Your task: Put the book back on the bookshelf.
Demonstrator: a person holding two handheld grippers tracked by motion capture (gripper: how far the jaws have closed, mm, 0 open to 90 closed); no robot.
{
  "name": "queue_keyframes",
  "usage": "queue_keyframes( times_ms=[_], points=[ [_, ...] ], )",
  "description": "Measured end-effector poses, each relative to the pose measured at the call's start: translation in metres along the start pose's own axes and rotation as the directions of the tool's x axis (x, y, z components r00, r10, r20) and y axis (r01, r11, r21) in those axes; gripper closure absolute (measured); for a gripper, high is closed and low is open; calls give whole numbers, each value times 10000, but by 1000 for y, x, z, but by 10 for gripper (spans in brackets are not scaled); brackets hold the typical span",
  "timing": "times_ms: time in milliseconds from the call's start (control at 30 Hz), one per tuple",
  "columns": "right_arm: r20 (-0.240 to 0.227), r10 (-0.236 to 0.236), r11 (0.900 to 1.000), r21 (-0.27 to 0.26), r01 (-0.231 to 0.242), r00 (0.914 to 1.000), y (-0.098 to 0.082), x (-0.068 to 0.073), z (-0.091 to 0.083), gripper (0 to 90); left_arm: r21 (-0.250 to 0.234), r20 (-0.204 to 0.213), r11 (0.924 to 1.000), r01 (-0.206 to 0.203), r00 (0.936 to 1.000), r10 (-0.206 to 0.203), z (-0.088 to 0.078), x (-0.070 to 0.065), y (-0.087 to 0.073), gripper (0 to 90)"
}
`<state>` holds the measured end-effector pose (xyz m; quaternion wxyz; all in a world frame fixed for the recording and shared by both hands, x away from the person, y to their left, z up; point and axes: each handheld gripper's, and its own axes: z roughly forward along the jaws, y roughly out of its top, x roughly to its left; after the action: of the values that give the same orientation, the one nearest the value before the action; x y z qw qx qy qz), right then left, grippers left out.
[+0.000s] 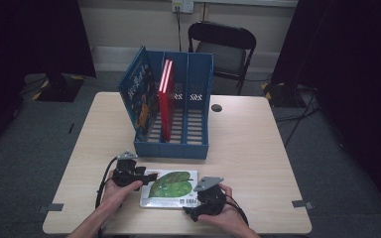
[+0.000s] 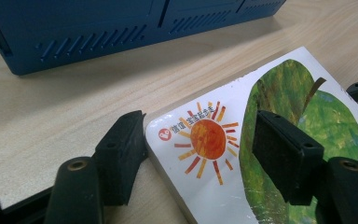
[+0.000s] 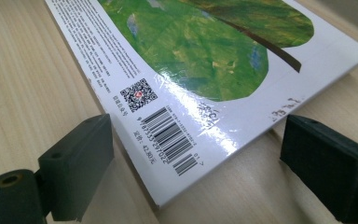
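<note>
**Leaf book flat at lower centre of table**

Glossy white board book (image 1: 170, 189), green painted leaf, orange sun, barcode; lies on pale wood-grain table (image 1: 248, 144), below blue slotted plastic file rack (image 1: 178, 106). Left gripper (image 2: 200, 147) jaws apart, straddling the book's sun corner, one pad above the cover. Right gripper (image 3: 193, 161) jaws spread around barcode corner, not pressing.

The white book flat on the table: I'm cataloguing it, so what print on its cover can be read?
white book: price line by the barcode, "42.80".
Barcode digits: too small to read surely.
QR code: a sign, no words.
Chinese line above the sun picture: too blurred.
Fine print along the edge: too small.
</note>
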<state>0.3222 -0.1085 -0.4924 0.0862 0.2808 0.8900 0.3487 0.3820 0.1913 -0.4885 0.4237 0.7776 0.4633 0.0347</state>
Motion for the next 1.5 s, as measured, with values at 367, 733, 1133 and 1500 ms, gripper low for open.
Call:
queue_keyframes(
  times_ms=[367,733,1133,1500],
  points=[
    [60,-302,9995,138,301,9995,0,1,0,76,-214,259,9996,181,9995,-176,-8,-1,6,351],
    [290,-326,9993,197,321,9990,0,4,1,64,-758,706,9961,453,9967,-400,-19,-2,12,357],
    [506,-115,9998,162,107,9987,0,7,3,50,-1150,1080,9882,1012,9902,-889,-24,-2,13,350],
    [291,267,9996,-50,-266,9992,-1,3,1,52,-843,1419,9915,993,9861,-867,-31,-8,7,357]
  ],
)
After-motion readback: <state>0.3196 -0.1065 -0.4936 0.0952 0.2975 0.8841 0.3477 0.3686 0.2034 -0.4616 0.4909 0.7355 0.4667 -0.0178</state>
